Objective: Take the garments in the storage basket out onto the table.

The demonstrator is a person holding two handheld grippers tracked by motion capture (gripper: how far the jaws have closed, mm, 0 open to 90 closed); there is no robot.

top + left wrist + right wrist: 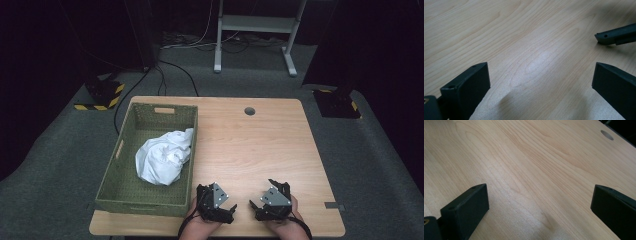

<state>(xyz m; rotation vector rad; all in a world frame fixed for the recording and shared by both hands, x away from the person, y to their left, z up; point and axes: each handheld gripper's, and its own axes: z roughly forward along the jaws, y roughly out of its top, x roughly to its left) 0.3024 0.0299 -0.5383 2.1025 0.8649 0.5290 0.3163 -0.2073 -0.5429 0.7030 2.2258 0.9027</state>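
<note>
A green woven basket (115, 192) stands on the left part of the wooden table (250, 150), and a crumpled white cloth (162, 157) lies inside it. Both hands rest at the table's front edge. My left gripper (232, 210) is open just right of the basket's near corner, its jaws spread wide over bare wood (536, 65) with nothing between them. My right gripper (254, 206) is open too, a short way to the right, jaws wide apart over bare wood (536, 182). A jaw tip of the right gripper (616, 37) reaches into the left gripper view at the upper right.
A round cable hole (249, 110) (607, 135) sits near the table's far edge. A white desk frame (255, 30) stands on the grey carpet behind the table. Black stands with yellow-striped bases (102, 92) flank the table at both far corners.
</note>
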